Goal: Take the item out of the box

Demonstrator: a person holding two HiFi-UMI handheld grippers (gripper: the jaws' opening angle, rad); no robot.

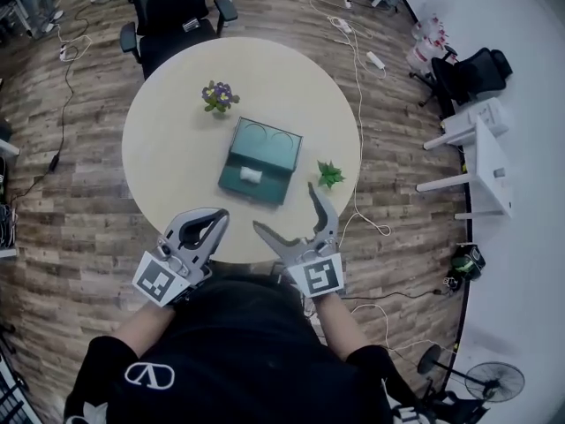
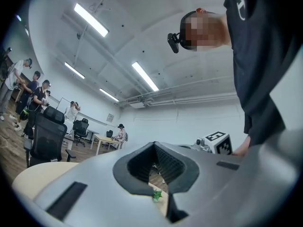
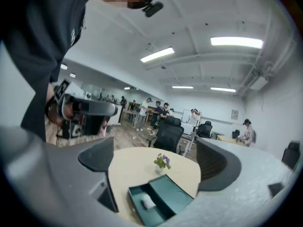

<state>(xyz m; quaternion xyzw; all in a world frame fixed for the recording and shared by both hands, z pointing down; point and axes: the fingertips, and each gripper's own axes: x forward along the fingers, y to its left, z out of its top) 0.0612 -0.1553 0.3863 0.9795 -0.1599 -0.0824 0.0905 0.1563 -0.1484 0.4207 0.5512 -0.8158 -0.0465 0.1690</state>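
Observation:
A dark teal box (image 1: pixel 275 153) lies open in the middle of the round table (image 1: pixel 168 148). A small white item (image 1: pixel 250 176) rests in its near tray; the lid lies flat behind it. My right gripper (image 1: pixel 284 207) hovers open at the table's near edge, just in front of the box, with nothing between its jaws. In the right gripper view the box (image 3: pixel 165 197) and the white item (image 3: pixel 148 201) show below the spread jaws of the right gripper (image 3: pixel 155 161). My left gripper (image 1: pixel 222 216) is shut and empty, left of the right one; the left gripper (image 2: pixel 155 148) points upward.
A pot of purple flowers (image 1: pixel 219 96) stands behind the box, a small green plant (image 1: pixel 330 174) to its right. A black office chair (image 1: pixel 172 16) sits at the table's far side. Cables run over the wooden floor; white furniture (image 1: pixel 481 144) stands at right. Several people are in the background.

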